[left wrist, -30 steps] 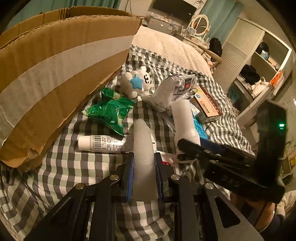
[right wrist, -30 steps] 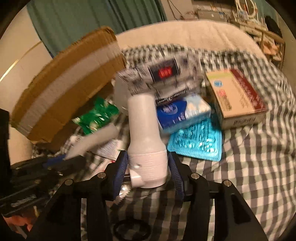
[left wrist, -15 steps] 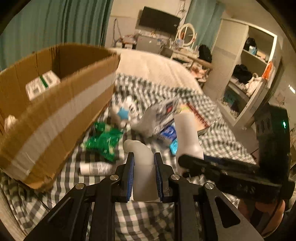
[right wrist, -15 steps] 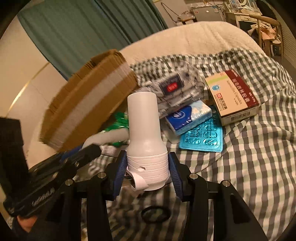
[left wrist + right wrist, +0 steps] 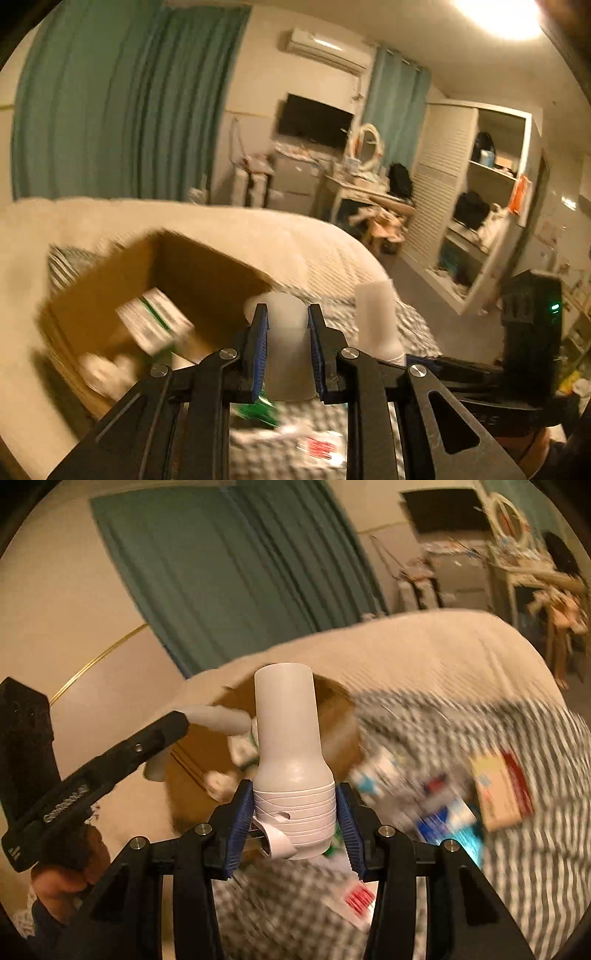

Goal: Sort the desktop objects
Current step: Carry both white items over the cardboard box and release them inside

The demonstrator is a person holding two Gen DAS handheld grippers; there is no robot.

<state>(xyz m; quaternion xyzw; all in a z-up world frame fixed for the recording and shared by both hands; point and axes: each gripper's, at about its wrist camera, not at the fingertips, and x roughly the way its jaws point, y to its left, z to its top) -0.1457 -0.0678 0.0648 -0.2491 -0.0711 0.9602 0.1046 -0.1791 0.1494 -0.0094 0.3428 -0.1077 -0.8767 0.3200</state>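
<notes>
My left gripper is shut on a translucent white cap, held in the air at the near rim of the open cardboard box. My right gripper is shut on a white bottle, upright and lifted, level with the box. The right wrist view also shows the left gripper from the side, the cap sticking out over the box. In the left wrist view the white bottle stands to the right of the cap.
Inside the box lie a green-and-white carton and some white items. Loose things on the checked cloth include a red-and-tan box, a blue pack and a green packet. A hand holds the left gripper.
Both grippers have risen off the checked cloth with the cap and the bottle and moved toward the box; the views now look into and over it.
</notes>
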